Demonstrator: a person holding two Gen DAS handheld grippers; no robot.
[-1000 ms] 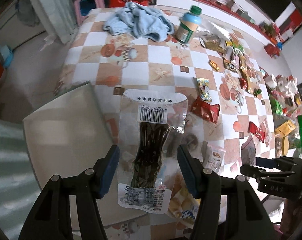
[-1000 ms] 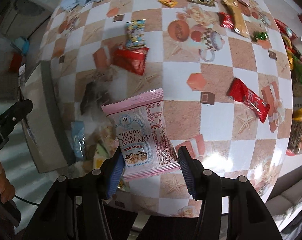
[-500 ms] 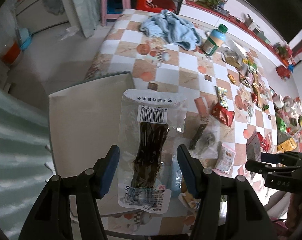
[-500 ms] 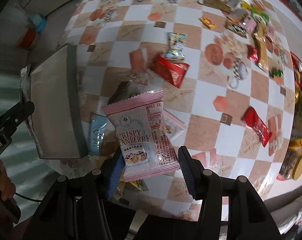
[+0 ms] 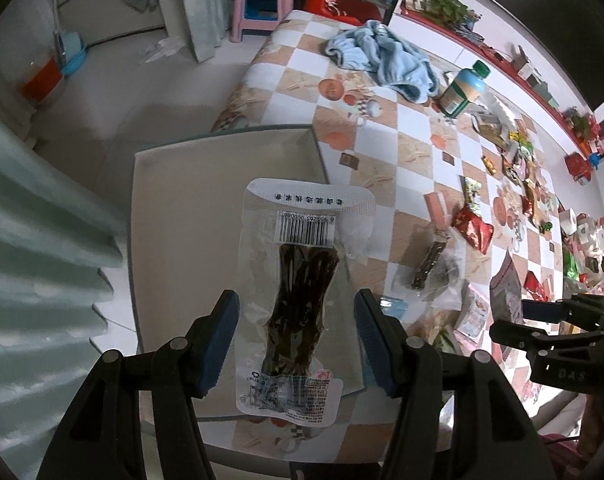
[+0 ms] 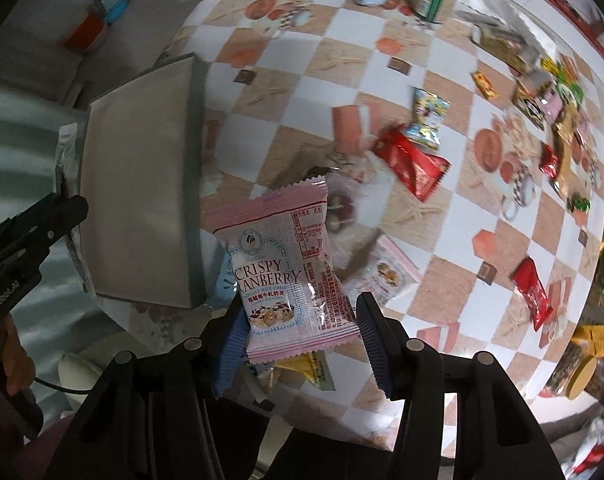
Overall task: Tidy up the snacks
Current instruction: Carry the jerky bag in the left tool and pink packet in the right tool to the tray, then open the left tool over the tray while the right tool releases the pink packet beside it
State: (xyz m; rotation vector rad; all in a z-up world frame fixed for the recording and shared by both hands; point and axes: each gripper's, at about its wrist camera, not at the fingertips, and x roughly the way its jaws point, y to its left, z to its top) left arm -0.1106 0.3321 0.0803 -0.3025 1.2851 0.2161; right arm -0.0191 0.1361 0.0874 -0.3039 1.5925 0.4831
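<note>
A tray (image 5: 222, 184) sits at the table's (image 5: 413, 152) left edge, with snack packets (image 5: 471, 228) scattered to its right.

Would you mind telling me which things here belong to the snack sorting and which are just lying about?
Job in hand:
left gripper with clear seaweed packet
right gripper with pink cranberry packet
grey tray
red packet

Lying about:
blue cloth
green-capped bottle
pink stool
</note>
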